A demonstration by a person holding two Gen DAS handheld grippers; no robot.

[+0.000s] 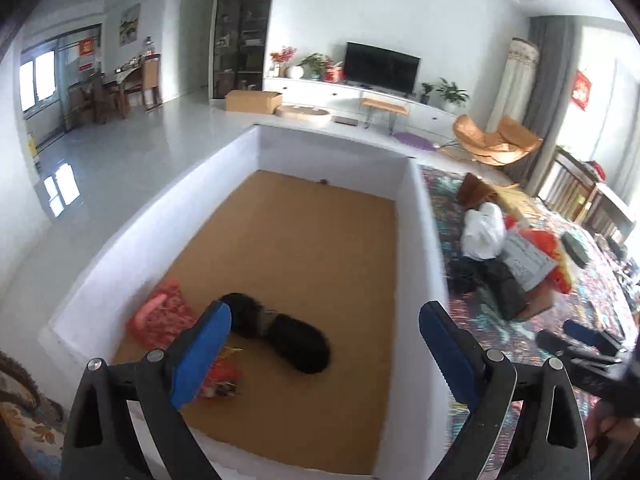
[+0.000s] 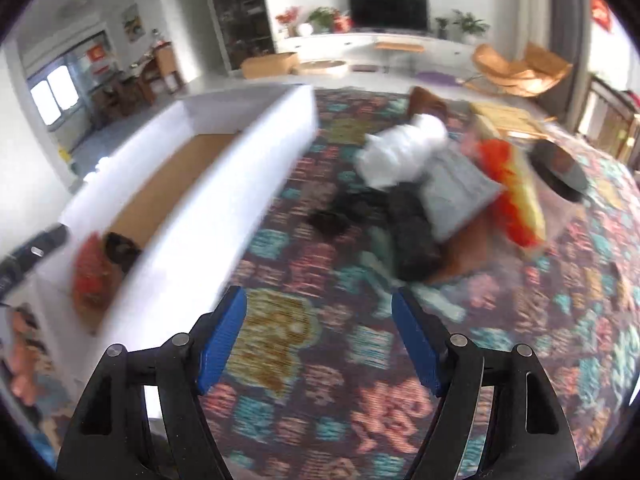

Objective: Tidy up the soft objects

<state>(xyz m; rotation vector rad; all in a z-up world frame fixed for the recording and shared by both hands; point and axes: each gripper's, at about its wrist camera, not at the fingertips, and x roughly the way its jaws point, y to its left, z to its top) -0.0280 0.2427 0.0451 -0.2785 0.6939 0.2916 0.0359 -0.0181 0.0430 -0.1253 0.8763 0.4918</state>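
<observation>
A bright living room has a patterned rug (image 2: 360, 360) on the floor and a white box (image 1: 424, 240) with a brown bottom. The left gripper (image 1: 324, 352) hangs over the box, tilted down, its blue fingers (image 1: 204, 352) spread wide and holding nothing. Just past them lies a long black furry thing (image 1: 280, 332), stretched from 10 o'clock to 4 o'clock. A red mesh piece (image 1: 160, 316) sits at its 9 o'clock. The right gripper (image 2: 320, 340) is spread and empty over the rug. At its 1 o'clock lies a blurry pile of soft things (image 2: 432, 184).
</observation>
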